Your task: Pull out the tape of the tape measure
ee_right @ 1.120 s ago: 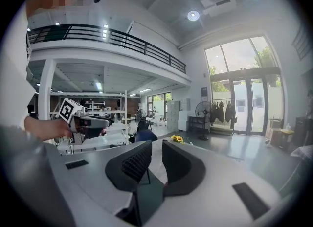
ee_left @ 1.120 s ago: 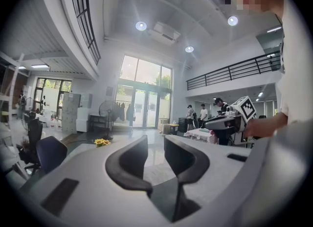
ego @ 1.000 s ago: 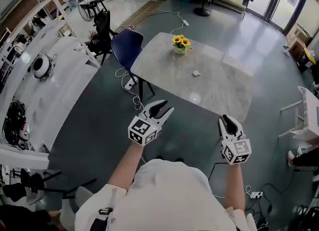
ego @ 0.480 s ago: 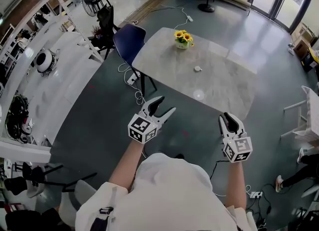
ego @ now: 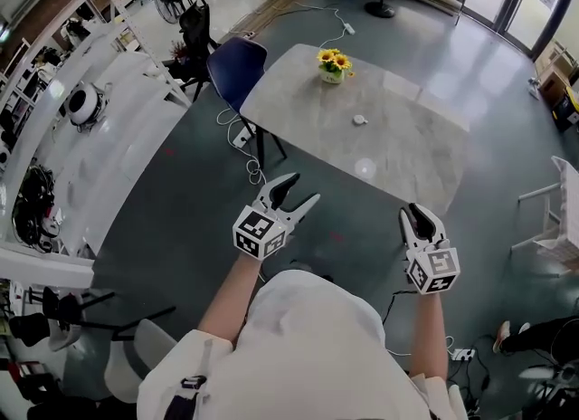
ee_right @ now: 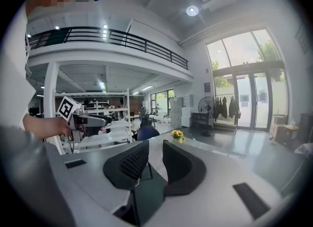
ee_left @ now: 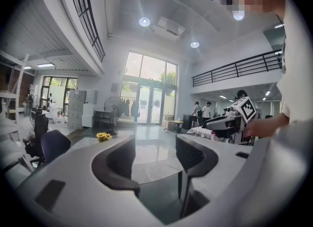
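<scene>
Tape measure (ego: pixel 359 120) ahead; left hand-held gripper (ego: pixel 305 188) level, just opened, empty; right hand-held gripper (ego: pixel 417 211) ajar

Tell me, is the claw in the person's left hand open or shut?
Open. On the left gripper the fingers stand wide apart, having just been opening; nothing is between them, only the table beyond.

Bright daylight floods through tall windows (ee_left: pixel 146 86); fisheye edges warp darkly.
</scene>
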{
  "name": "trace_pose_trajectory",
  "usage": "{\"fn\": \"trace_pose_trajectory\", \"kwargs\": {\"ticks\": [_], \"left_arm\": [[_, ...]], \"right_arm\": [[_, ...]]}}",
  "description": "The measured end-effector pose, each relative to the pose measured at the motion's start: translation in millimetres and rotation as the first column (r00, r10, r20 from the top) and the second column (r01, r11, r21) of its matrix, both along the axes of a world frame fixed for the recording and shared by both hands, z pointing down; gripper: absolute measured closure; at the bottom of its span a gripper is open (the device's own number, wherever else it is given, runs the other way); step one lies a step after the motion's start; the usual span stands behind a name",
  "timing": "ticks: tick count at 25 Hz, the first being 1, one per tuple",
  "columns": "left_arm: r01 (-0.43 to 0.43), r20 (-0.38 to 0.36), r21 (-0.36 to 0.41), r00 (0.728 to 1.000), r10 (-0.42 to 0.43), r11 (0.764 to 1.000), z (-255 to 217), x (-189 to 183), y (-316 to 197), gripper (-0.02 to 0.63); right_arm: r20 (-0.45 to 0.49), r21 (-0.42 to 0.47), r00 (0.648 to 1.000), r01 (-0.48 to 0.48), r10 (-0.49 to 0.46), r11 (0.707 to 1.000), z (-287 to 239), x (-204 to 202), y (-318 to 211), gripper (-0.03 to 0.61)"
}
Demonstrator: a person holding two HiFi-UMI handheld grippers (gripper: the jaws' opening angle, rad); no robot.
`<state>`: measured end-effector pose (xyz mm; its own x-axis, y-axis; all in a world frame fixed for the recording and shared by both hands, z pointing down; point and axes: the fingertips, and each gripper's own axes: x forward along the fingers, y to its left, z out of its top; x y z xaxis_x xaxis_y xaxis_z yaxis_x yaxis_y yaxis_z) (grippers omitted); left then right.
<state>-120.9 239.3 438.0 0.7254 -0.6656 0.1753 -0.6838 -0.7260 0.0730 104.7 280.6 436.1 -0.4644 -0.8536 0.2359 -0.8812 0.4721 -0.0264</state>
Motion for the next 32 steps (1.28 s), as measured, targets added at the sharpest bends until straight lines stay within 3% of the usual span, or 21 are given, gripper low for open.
{"fn": "trace_pose_trajectory", "kwargs": {"ticks": [13,32], "left_arm": [[-0.008,0.008,-0.029,1.0,0.009,1.0,18,13,-48,0.351],[-0.119,-0.002,-0.086,0.993,0.119,0.989,34,12,-247,0.351]], "right_arm": [[0.008,-0.026,1.0,-0.018,0.018,1.0,17,15,-47,0.471],[-0.009,-0.108,0.997,-0.073,0.073,0.991,40,-10,-232,0.471]]}}
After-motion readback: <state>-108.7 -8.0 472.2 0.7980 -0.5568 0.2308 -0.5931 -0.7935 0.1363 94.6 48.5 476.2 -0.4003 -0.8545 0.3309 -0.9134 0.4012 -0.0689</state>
